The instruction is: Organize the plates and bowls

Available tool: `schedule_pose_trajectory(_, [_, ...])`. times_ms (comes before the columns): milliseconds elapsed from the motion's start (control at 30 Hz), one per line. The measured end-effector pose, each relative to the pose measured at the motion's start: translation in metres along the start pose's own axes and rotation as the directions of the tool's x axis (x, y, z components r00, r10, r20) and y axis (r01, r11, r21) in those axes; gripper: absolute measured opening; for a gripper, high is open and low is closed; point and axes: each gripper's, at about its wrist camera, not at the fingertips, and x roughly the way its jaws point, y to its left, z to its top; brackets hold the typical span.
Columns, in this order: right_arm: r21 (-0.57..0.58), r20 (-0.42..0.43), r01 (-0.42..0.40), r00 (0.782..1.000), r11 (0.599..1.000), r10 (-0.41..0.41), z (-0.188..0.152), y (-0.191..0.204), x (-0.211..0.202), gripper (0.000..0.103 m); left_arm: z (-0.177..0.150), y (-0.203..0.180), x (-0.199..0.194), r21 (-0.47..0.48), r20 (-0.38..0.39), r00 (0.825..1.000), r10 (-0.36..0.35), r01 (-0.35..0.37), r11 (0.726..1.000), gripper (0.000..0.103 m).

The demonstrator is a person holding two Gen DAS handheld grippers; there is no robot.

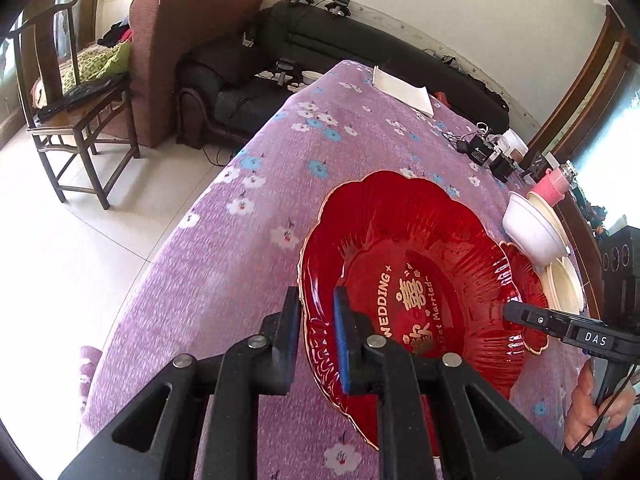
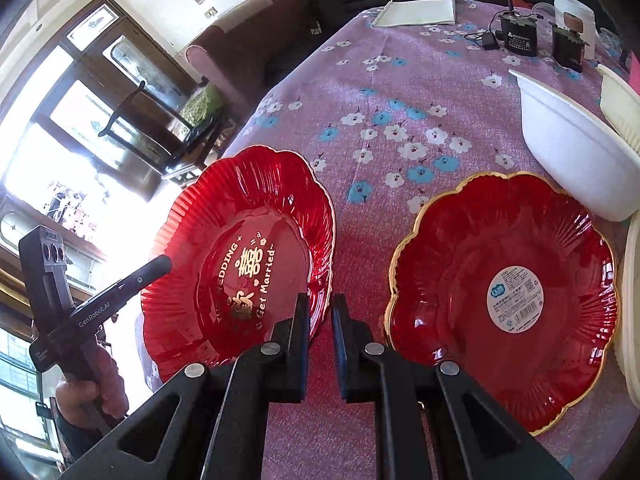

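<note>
A red scalloped plate with a gold rim and gold "Wedding" lettering (image 1: 404,264) (image 2: 240,248) is held between both grippers, tilted over the purple flowered tablecloth (image 1: 248,264) near the table's left edge. My left gripper (image 1: 318,296) is shut on its near rim; in the right wrist view that gripper (image 2: 162,264) meets the plate's left edge. My right gripper (image 2: 320,300) is shut on the opposite rim, and its tip (image 1: 516,312) shows at the plate's right side. A second red plate (image 2: 500,300) (image 1: 524,280) with a round white sticker lies flat beside it.
A white bowl (image 2: 576,160) (image 1: 532,228) leans on stacked cream plates (image 1: 566,284) at the right. Farther back lie a folded white cloth (image 2: 416,10), black chargers (image 2: 518,38) and a pink cup (image 1: 552,188). Beyond the table's left edge stand a wooden chair (image 1: 68,112) and sofas.
</note>
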Motion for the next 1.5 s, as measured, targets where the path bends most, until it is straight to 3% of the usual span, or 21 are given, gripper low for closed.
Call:
schedule_pose_trajectory(533, [-0.042, 0.004, 0.029, 1.000, 0.999, -0.029, -0.013, 0.010, 0.011, 0.013, -0.017, 0.003, -0.002, 0.002, 0.035, 0.999, 0.041, -0.041, 0.999, 0.016])
schedule_pose_trajectory(633, [-0.049, 0.010, 0.035, 0.999, 0.998, -0.035, -0.015, 0.012, 0.010, 0.013, -0.019, 0.004, -0.002, -0.003, 0.037, 0.998, 0.047, -0.047, 0.999, 0.019])
schedule_pose_trajectory(700, [-0.057, 0.014, 0.046, 0.999, 0.997, -0.046, -0.016, 0.014, 0.009, 0.015, -0.020, 0.004, -0.003, -0.002, 0.039, 0.998, 0.053, -0.053, 0.999, 0.025])
schedule_pose_trajectory(767, [-0.069, 0.019, 0.060, 0.998, 0.996, -0.059, -0.016, 0.016, 0.008, 0.015, -0.021, 0.005, -0.005, -0.001, 0.044, 0.997, 0.059, -0.059, 0.998, 0.039])
schedule_pose_trajectory(967, [-0.105, 0.044, 0.096, 0.995, 0.990, -0.092, -0.020, 0.020, 0.004, 0.015, -0.022, 0.007, -0.013, -0.007, 0.063, 0.994, 0.085, -0.085, 0.996, 0.051])
schedule_pose_trajectory(1300, [-0.142, 0.158, 0.214, 0.969, 0.966, -0.192, -0.032, 0.014, -0.024, 0.024, -0.023, -0.009, -0.036, 0.020, 0.130, 0.985, 0.117, -0.121, 0.992, 0.054])
schedule_pose_trajectory(1500, [-0.085, 0.190, 0.252, 0.954, 0.964, -0.233, -0.037, -0.011, -0.041, 0.024, -0.019, -0.039, -0.041, 0.089, 0.142, 0.987, 0.079, -0.093, 0.992, 0.056])
